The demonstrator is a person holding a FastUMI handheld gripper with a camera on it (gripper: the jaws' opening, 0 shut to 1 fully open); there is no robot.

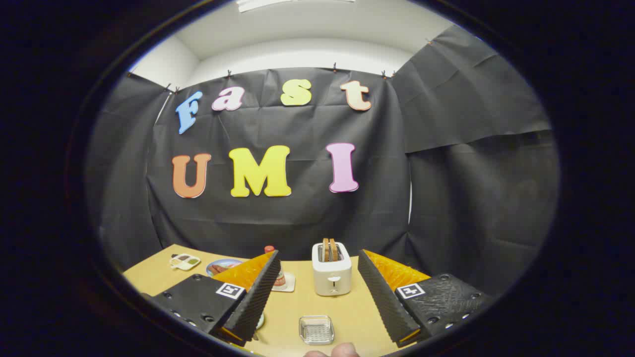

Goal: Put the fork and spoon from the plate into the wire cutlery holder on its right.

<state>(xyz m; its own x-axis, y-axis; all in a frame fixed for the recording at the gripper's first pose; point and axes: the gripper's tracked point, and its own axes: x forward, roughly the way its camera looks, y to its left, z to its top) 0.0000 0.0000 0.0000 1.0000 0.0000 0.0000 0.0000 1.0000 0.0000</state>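
table (357,310): tan, plain | toaster (332,275): white, brown slices in slots | wire cutlery holder (316,329): silvery mesh | gripper (317,290): spread fingers (258,297) black, ridged pads, orange backs, black-and-white square markers | bottle (269,249): red cap | small plate (223,267): pale blue rim, reddish food

Tan wooden table (347,307): white two-slot toaster (332,275) w/ toast nr back edge; clear square glass dish (316,329) nr front edge; gripper (317,292) fingers spread above, holding nothing.

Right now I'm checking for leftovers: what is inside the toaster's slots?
Two brown toast slices stand upright in the white toaster, tops poking out. Their lower parts are hidden by its body. The open gripper holds nothing; the toaster sits beyond its fingers.
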